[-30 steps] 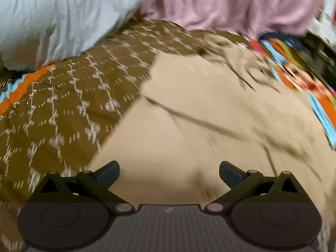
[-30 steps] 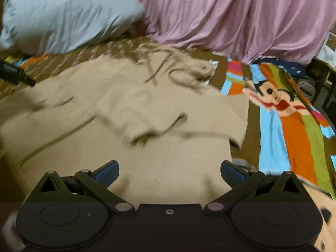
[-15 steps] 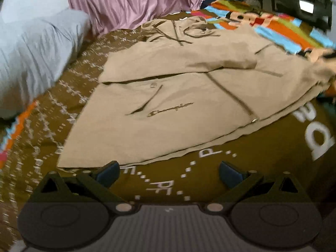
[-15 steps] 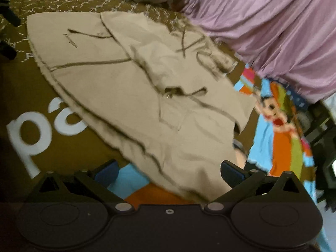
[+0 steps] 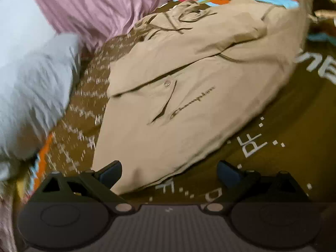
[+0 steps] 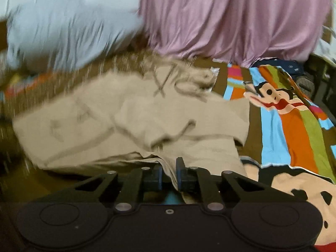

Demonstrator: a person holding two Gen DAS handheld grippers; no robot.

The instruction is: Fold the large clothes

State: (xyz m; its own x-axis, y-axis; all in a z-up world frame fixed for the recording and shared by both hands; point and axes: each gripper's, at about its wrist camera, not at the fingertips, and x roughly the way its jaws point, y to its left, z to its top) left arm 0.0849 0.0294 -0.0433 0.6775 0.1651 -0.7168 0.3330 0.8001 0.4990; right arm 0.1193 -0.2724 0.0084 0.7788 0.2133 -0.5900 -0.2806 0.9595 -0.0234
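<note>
The tan jacket [image 5: 189,96] is thin, smooth cloth, matt, with little creases. The brown blanket [image 5: 283,130] under it is soft cloth with white print. The pink curtain [image 6: 231,21] looks silky and a bit shiny. The grey pillow [image 5: 31,88] is wrinkly cloth.

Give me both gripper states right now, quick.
Left gripper: open, holding nothing, at the corner of the beige jacket.
Right gripper: jaws closing on the jacket's hem, fabric between them.
</note>
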